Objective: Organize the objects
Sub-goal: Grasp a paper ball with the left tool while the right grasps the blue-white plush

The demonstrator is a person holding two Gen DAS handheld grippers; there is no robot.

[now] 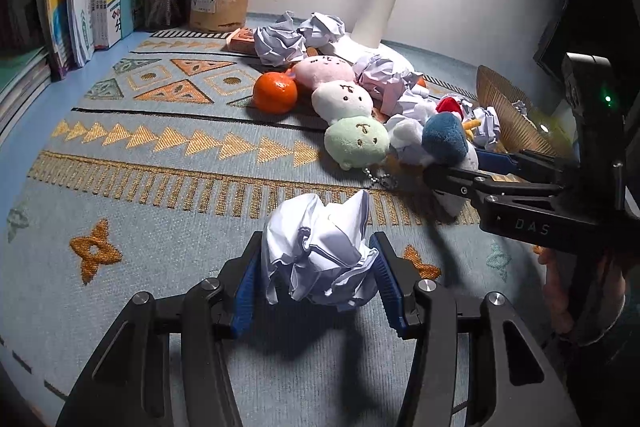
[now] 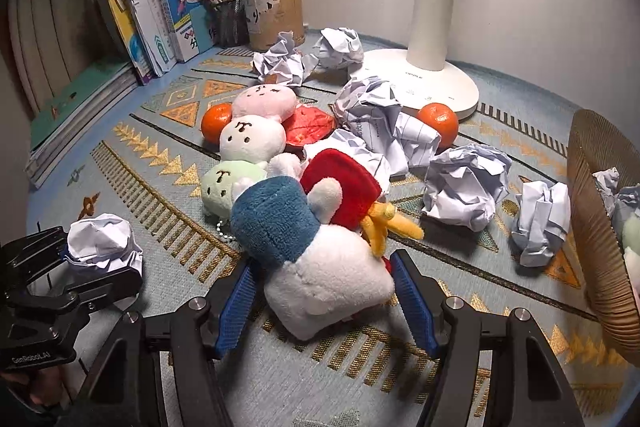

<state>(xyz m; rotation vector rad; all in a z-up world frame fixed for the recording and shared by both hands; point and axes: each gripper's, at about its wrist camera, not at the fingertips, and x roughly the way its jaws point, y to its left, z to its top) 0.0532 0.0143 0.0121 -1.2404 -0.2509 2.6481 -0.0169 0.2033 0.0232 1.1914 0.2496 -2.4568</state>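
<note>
The left claw (image 1: 318, 285) is clamping a crumpled paper ball (image 1: 320, 251), while the right claw (image 2: 326, 301) is straddling a white plush toy (image 2: 328, 287), its pads seemingly just touching.

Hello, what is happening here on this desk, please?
A person is tidying a cluttered desk with two handheld grippers. The left gripper is closed on a crumpled paper ball. The right gripper has its pads around a white plush toy with a blue hat. More paper balls, two oranges and a three-part plush lie on the mat; a ribbed basket stands at the right.
</note>
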